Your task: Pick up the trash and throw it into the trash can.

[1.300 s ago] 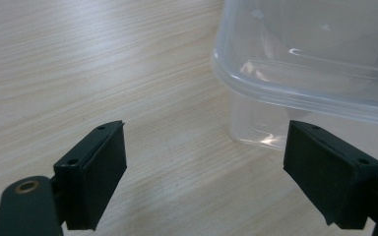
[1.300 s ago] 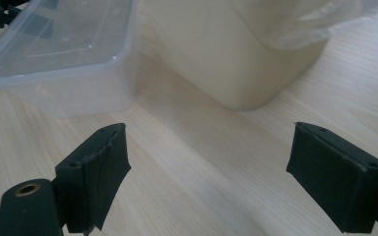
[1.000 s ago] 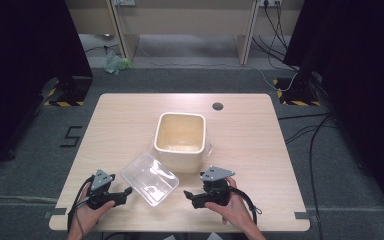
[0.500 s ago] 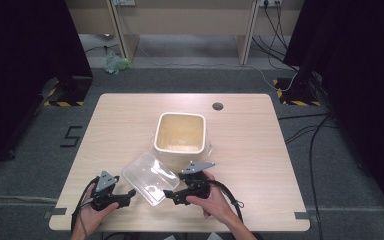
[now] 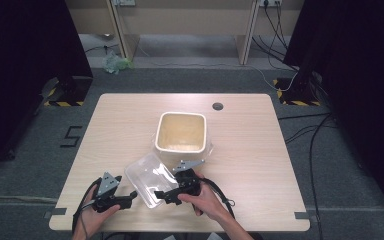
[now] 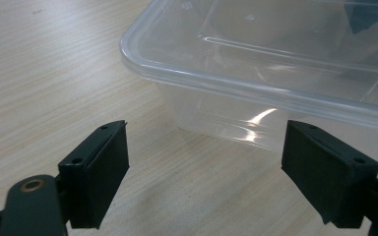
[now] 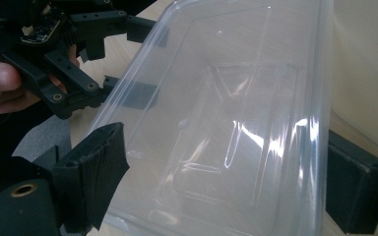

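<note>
High view, near edge first: left gripper (image 5: 122, 199) at 7 o'clock on the table (image 5: 260, 150), jaws spread wide, nothing between them, pointing at the clear tub (image 5: 149, 179). Left gripper view confirms: tub wall just ahead of both pads, not touching. Right gripper (image 5: 164, 194) at 6 o'clock, jaws also spread, set astride the tub's near end; right gripper view puts one pad outside the rim on each side, contact uncertain, so not yet a grip. Tub sits near table centre-front, seemingly tilted. Beyond it, at centre, the cream bin (image 5: 181, 131), upright, empty as far as visible. Judgement: step in hand is grasping the tub. Close on the stiff rim, not the thin wall; squeeze gently, since the plastic likely flexes and slips.
</note>
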`<state>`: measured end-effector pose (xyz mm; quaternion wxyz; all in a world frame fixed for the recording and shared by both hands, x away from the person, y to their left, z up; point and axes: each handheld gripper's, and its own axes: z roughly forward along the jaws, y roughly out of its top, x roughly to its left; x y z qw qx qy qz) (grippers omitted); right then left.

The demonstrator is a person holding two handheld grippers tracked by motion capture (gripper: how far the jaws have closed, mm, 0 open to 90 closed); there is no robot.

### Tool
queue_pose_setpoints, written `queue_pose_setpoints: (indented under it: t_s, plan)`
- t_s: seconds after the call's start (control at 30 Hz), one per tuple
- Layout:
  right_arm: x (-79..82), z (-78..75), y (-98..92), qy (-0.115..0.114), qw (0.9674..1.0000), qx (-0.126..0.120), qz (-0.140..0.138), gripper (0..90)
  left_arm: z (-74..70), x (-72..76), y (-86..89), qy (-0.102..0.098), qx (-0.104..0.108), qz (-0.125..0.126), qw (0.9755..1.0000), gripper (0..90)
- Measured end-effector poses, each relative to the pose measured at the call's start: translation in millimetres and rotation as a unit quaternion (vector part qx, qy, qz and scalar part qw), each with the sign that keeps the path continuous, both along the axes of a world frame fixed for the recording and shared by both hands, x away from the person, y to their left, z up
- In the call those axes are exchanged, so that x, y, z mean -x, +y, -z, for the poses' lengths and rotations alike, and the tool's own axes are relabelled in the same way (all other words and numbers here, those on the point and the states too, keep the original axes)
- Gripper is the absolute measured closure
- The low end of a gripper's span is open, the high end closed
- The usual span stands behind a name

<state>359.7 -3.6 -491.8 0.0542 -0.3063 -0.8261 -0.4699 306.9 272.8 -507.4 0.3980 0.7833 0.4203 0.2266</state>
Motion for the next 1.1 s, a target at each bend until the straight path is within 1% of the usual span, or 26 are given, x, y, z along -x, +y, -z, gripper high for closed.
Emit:
queue_pose_setpoints:
  t_s: [0.07,0.13,0.17,0.23,0.33,0.37,0.43,0.53,0.6,0.7,0.77,0.83,0.87,0.9,0.93,1.0,1.03,1.1]
  plan:
    - [1.1,-0.5,0.7,0.0,1.0,0.0,0.0,14.6,-1.5,1.5,1.8,-0.004,0.006,0.001,1.0,17.7]
    - [1.6,-0.5,1.3,0.002,1.0,-0.006,0.0,14.6,-2.1,2.2,2.5,-0.005,0.006,0.001,1.0,19.1]
    - [2.1,-0.8,1.6,0.004,1.0,-0.008,0.0,14.6,-3.2,4.0,3.5,-0.01,0.006,0.0,0.9999,19.7]
    - [3.3,-1.4,2.6,0.005,0.9999,-0.007,-0.005,14.6,-4.3,5.5,4.2,-0.012,0.004,0.001,0.9999,21.3]
    - [3.9,-0.3,4.6,0.002,0.9999,0.001,-0.01,13.7,-4.3,7.4,4.0,-0.01,0.007,0.001,0.9999,23.2]
    - [3.8,0.2,5.2,0.003,0.9999,0.001,-0.011,12.6,-4.1,7.8,3.9,-0.007,0.005,0.003,1.0,23.4]
    - [2.8,0.6,6.2,0.007,0.9999,0.0,-0.011,12.1,-3.1,8.0,3.7,-0.006,0.008,0.003,0.9999,23.5]
    - [0.6,1.8,7.0,0.01,0.9999,-0.003,-0.012,11.2,-3.5,8.0,3.2,-0.007,0.006,0.003,1.0,23.6]
    - [-1.2,3.0,8.2,0.021,0.9997,-0.005,-0.011,9.7,-4.8,9.0,1.2,-0.008,0.002,0.006,1.0,23.7]
    - [-0.8,2.7,9.8,0.019,0.9998,-0.001,-0.01,9.2,-7.3,10.6,0.0,-0.008,-0.003,0.008,0.9999,23.7]
    - [0.0,2.0,10.6,0.016,0.9998,-0.002,-0.009,9.2,-10.0,11.5,0.6,-0.013,-0.003,0.007,0.9999,23.7]
    - [1.0,0.9,10.8,0.02,0.9997,-0.005,-0.009,9.2,-14.5,13.1,3.0,-0.017,0.004,0.007,0.9998,23.6]
    - [1.5,0.6,11.2,0.021,0.9997,-0.009,-0.009,9.3,-16.9,14.1,4.4,-0.02,0.011,0.005,0.9997,23.5]
    - [1.6,0.4,11.6,0.016,0.9997,-0.012,-0.012,9.3,-20.2,15.3,6.6,-0.022,0.018,0.004,0.9996,23.5]
    - [2.4,-0.5,12.4,0.018,0.9997,-0.013,-0.014,9.6,-22.6,16.3,8.0,-0.024,0.023,0.002,0.9994,23.4]
    - [3.3,-1.2,14.3,0.018,0.9995,-0.018,-0.017,10.5,-25.1,17.3,9.4,-0.027,0.024,0.001,0.9994,23.3]
    - [3.6,-1.5,15.2,0.018,0.9995,-0.02,-0.018,11.1,-28.8,18.8,11.6,-0.031,0.028,-0.001,0.9991,23.3]
    - [4.2,-1.9,16.9,0.018,0.9994,-0.023,-0.018,11.7,-31.0,19.7,13.2,-0.031,0.033,-0.002,0.999,23.2]
